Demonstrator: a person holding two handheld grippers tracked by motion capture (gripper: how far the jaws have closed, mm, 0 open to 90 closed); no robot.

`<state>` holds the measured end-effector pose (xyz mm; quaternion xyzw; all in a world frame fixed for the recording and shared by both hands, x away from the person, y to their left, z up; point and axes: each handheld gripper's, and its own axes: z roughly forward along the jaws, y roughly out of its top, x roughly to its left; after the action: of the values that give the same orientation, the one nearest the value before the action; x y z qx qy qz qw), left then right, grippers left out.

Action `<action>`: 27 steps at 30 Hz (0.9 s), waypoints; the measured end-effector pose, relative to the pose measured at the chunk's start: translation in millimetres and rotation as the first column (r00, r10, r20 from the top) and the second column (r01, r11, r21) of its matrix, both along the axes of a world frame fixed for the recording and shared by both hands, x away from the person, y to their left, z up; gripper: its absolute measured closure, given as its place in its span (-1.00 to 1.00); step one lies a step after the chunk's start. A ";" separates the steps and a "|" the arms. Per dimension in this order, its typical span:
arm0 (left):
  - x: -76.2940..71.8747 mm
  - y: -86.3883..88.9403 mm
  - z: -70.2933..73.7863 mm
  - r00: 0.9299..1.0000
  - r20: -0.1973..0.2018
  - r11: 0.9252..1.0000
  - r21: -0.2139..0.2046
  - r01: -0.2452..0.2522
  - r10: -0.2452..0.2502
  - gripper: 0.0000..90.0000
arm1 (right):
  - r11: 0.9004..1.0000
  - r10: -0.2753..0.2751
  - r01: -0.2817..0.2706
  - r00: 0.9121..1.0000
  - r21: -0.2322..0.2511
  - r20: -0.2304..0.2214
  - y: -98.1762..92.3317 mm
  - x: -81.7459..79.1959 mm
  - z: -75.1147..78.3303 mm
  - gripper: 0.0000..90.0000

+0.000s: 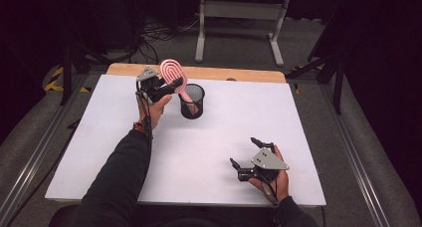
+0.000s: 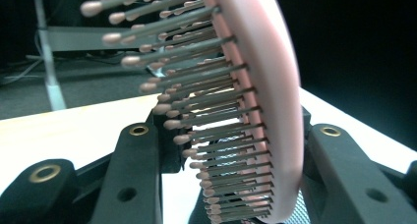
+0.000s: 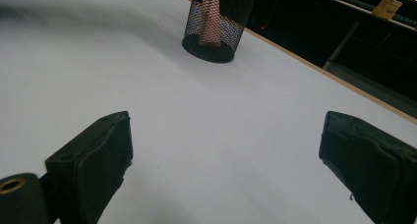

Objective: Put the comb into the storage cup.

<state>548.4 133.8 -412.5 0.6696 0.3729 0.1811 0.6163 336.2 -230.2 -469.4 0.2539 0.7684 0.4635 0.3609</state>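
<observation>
A pink hairbrush [image 1: 173, 70] stands tilted with its handle down in a black mesh cup [image 1: 192, 101] at the back of the white table [image 1: 224, 132]. My left gripper [image 1: 171, 85] is shut on the brush's head. In the left gripper view the brush [image 2: 265, 86] sits between the two black jaws, bristles toward the left jaw and smooth back against the right one. My right gripper [image 1: 243, 151] rests open near the front right of the table with nothing between its fingers. The right gripper view shows the cup [image 3: 219, 22] far ahead, with the pink handle [image 3: 210, 17] inside it.
A strip of wooden tabletop [image 1: 209, 73] runs along the far edge behind the white sheet. On the floor beyond stand a white metal desk frame [image 1: 239, 10] and loose cables [image 1: 154, 38]. Metal rails [image 1: 30, 162] flank both sides of the table.
</observation>
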 end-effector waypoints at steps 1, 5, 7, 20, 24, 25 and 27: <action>-0.4 -0.6 0.2 1.000 0.002 1.000 0.003 -0.002 0.002 0.28 | 1.000 0.000 0.000 1.000 0.000 0.000 0.0 0.0 0.0 -0.85; -1.8 -3.0 0.7 1.000 0.019 0.999 0.038 -0.012 0.012 0.27 | 1.000 0.002 -0.002 1.000 -0.001 0.000 0.1 -0.2 0.2 -0.85; -1.7 -2.0 0.4 1.000 0.016 0.999 0.034 -0.012 0.011 0.26 | 1.000 0.001 -0.001 1.000 -0.001 -0.002 0.1 -0.2 0.1 -0.85; -2.1 0.1 2.5 1.000 0.014 0.998 0.057 -0.024 0.023 0.05 | 1.000 -0.001 0.001 1.000 0.002 0.010 1.1 -1.9 1.3 -0.84; -3.8 0.3 3.4 1.000 0.011 0.997 0.070 -0.019 0.018 0.01 | 1.000 -0.001 0.001 1.000 0.005 0.010 0.7 -1.9 1.6 -0.84; -3.8 0.3 3.4 1.000 0.011 0.997 0.070 -0.019 0.018 0.00 | 1.000 -0.001 0.001 1.000 0.004 0.010 0.8 -2.0 1.6 -0.84; -4.6 0.9 3.1 1.000 0.013 0.997 0.072 -0.014 0.013 -0.02 | 1.000 -0.001 0.001 1.000 0.003 0.010 0.8 -2.0 1.6 -0.84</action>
<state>543.8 134.7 -409.4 0.6877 0.3667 0.2026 0.5929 334.2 -229.3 -467.8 0.2525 0.7657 0.4659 0.3645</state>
